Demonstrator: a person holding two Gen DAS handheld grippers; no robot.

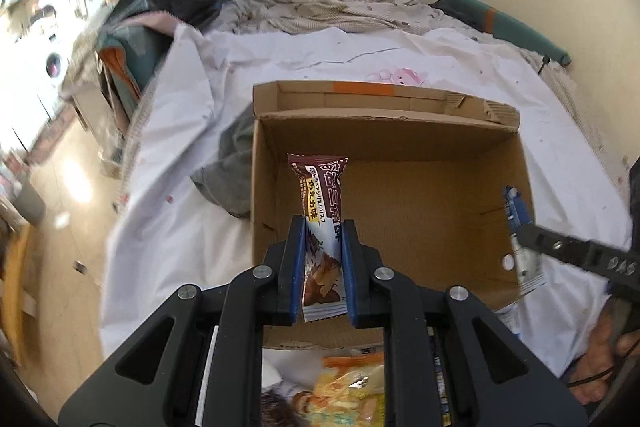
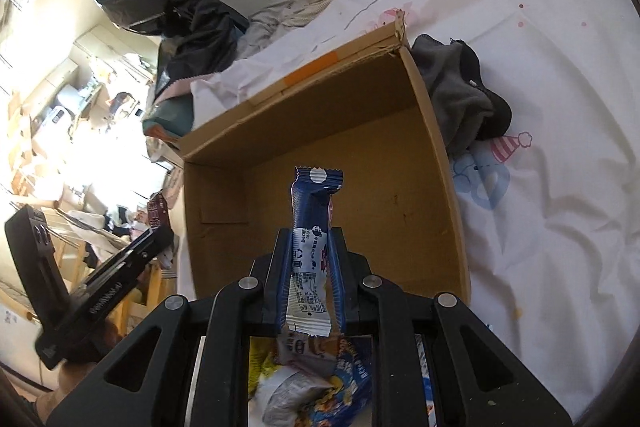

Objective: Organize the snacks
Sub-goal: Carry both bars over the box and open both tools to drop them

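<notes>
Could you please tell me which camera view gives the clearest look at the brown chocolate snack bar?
The left wrist view: the brown chocolate snack bar fills the centre, clamped in the left gripper above the cardboard box. The right wrist view shows only a small brownish tip near the left gripper at the left edge.

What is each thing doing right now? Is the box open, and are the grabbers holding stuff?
Box: open, nothing on its floor.
Left gripper: jaws shut on brown snack.
Right gripper: jaws shut on blue snack.
Both snacks: held over the box.

Brown snack bar (image 1: 320, 227) and blue snack bar (image 2: 314, 247) upright above open cardboard box (image 1: 400, 147).
</notes>
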